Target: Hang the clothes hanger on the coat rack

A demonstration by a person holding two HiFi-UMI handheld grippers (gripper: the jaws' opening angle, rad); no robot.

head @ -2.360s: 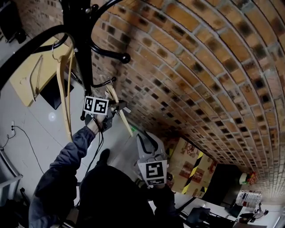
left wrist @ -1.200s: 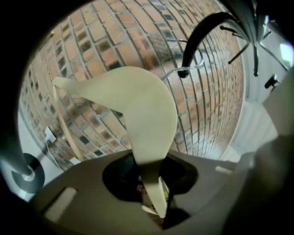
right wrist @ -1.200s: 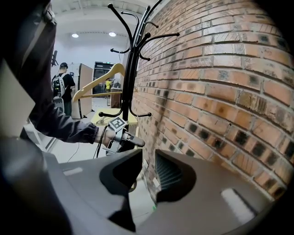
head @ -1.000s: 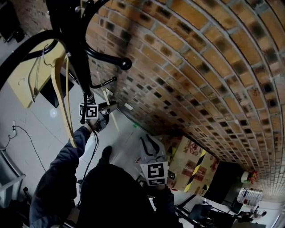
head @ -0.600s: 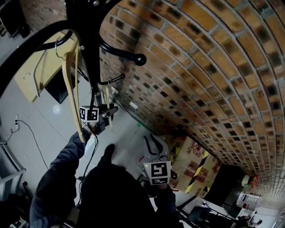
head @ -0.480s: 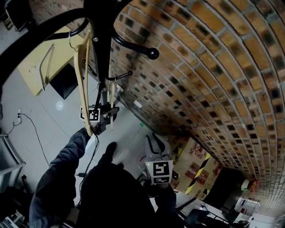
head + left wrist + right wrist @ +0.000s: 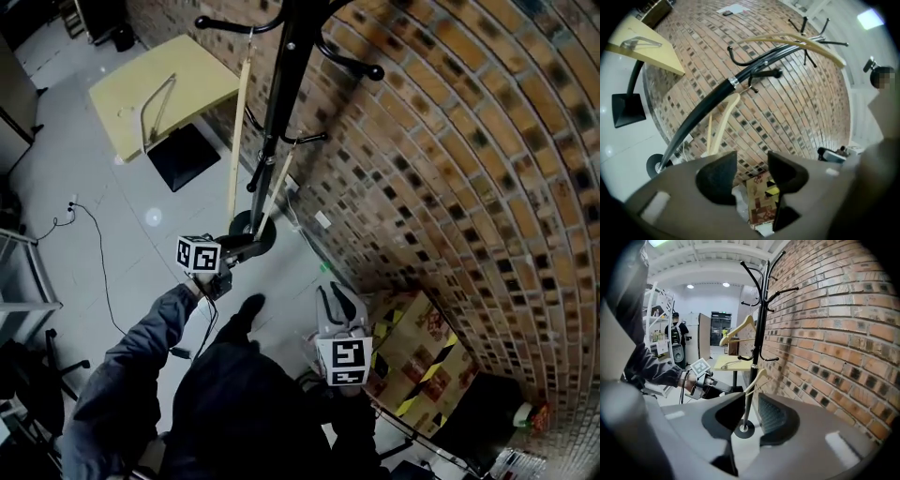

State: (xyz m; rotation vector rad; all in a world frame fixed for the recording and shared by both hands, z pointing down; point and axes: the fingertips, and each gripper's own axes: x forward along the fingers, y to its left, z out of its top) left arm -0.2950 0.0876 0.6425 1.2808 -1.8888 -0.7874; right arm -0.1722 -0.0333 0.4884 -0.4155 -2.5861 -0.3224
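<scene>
Left claw (image 7: 251,247), head view: jaws have just been opening, nothing btw them. Clothes hanger (image 7: 274,192) hangs on low hook of coat rack (image 7: 281,94), near it. Right claw (image 7: 336,292) is well apart. Left gripper view: jaws wide, empty. Right gripper view: jaws part-open, empty. Step: release looks done. Next probably pull left claw back w/o bumping hanger.

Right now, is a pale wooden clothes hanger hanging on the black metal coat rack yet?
Done, it seems: the lower pale wooden clothes hanger hangs low on the black metal coat rack. In hand: nothing; the left gripper has just been opening its jaws, empty, and the right gripper is open, empty. Left: apparently nothing.
</scene>
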